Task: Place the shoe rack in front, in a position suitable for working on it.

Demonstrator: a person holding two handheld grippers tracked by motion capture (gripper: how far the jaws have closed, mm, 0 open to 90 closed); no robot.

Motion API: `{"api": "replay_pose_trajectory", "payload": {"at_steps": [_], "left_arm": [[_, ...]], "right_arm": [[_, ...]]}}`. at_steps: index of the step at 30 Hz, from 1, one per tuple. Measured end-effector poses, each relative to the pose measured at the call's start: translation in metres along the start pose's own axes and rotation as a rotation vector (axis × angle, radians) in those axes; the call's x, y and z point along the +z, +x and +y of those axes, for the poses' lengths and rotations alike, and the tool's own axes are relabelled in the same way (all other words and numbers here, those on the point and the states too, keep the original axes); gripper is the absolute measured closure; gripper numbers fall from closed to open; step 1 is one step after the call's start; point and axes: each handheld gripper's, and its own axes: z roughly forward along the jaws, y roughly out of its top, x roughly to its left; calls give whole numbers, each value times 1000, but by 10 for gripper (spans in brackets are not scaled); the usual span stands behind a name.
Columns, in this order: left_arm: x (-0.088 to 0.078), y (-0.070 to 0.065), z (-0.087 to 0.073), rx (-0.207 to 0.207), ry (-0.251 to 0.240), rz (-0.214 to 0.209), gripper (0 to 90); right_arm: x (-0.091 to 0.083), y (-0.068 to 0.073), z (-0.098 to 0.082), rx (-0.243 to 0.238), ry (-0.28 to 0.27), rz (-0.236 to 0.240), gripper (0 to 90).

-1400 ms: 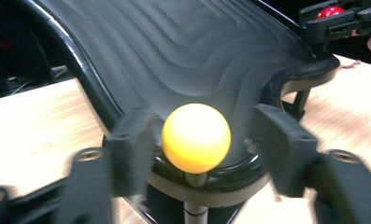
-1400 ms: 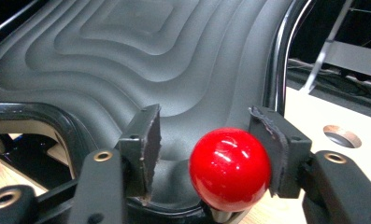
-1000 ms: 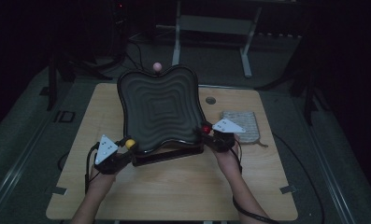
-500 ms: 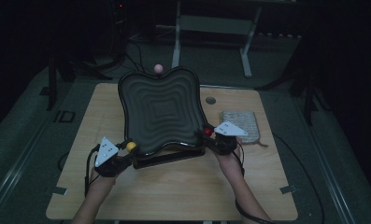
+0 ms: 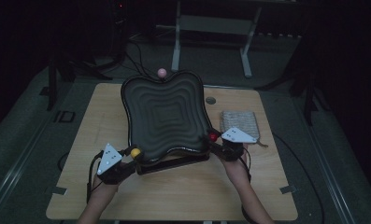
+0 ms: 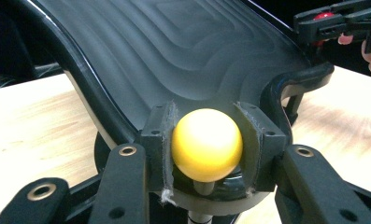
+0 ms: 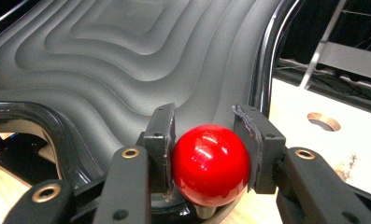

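Note:
A black tray (image 5: pixel 167 112) with stepped wavy ridges stands tilted on a dark base (image 5: pixel 174 163) on the wooden table (image 5: pixel 183 191). It has ball knobs at its corners. My left gripper (image 5: pixel 132 154) is shut on the yellow knob (image 6: pixel 206 144) at the tray's near left corner, with the pads (image 6: pixel 157 140) against both sides of the ball. My right gripper (image 5: pixel 213 139) is shut on the red knob (image 7: pixel 210 156) at the near right corner. A pink knob (image 5: pixel 161 72) sticks up at the tray's far edge. The tray's ridged surface (image 7: pixel 127 60) is bare.
A grey knitted pad (image 5: pixel 239 122) lies on the table right of the tray, just beyond my right gripper. A round hole (image 5: pixel 210 100) is in the tabletop near the tray's far right corner. A metal frame (image 5: pixel 211 23) and cables stand on the dark floor behind.
My right gripper and the red knob have slid a little toward the near edge and to the right, and the tray shifted with them. The left gripper has barely moved.

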Motion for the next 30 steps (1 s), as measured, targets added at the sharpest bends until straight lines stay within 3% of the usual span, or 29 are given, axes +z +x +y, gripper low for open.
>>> {"api": "replay_pose_trajectory", "payload": {"at_steps": [17, 22, 30], "left_arm": [[-15, -26, -9, -9, -28, -67, 593], [-20, -33, -9, 0, -14, -79, 593], [-26, -47, -14, 1, -36, -105, 593]], "right_arm": [[-24, 0, -12, -12, -30, 17, 593], [-30, 1, -15, -28, -36, 19, 593], [-37, 1, -21, -54, -55, 23, 593]]}}
